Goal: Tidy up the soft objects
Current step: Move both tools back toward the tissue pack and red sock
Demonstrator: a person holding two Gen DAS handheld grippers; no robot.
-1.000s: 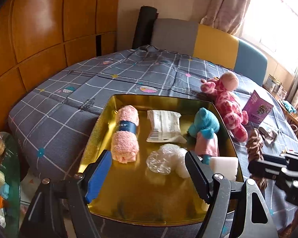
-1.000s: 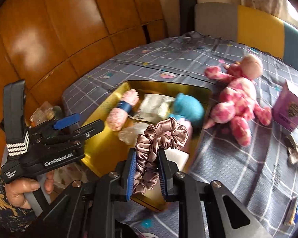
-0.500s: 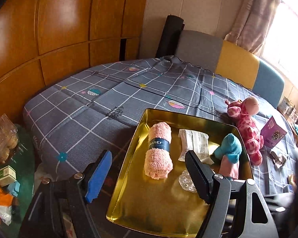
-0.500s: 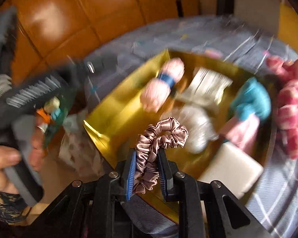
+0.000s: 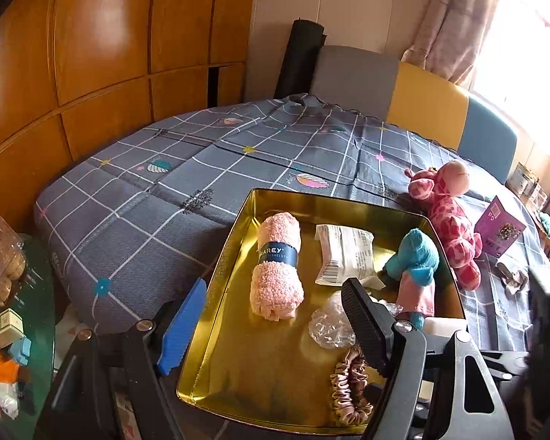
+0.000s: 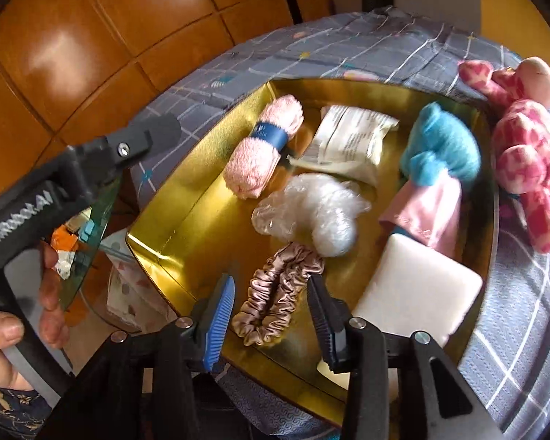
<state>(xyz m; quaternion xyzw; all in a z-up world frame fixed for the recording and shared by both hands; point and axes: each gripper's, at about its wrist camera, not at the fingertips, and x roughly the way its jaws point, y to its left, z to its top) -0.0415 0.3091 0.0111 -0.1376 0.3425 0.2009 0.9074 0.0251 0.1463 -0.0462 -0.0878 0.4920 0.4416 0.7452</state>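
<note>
At the far left of the right wrist view, the person's hand (image 6: 7, 333) grips the handle of the left gripper (image 5: 271, 324), whose blue and black fingers stand wide apart with nothing between them, poised over the near left edge of the gold tray (image 5: 216, 333). The tray sits on a grey checked bedspread (image 5: 172, 198). Inside it, going rightwards, lie a rolled pink towel (image 6: 262, 150) with a navy band, a white packet (image 6: 352, 139), a clump of clear plastic wrap (image 6: 311, 212), a blue and pink plush toy (image 6: 440, 157) and a white sponge block (image 6: 418, 293) in the near right corner. The satin scrunchie (image 6: 278, 293) rests on the tray floor near the front edge, just in front of the plastic wrap. The right gripper (image 6: 271, 311) has its fingers spread on either side of the scrunchie, neither pad touching it. Right of the tray, a pink spotted giraffe plush (image 6: 524, 146) lies on the bedspread, with a purple box (image 5: 498, 227) beyond it.
</note>
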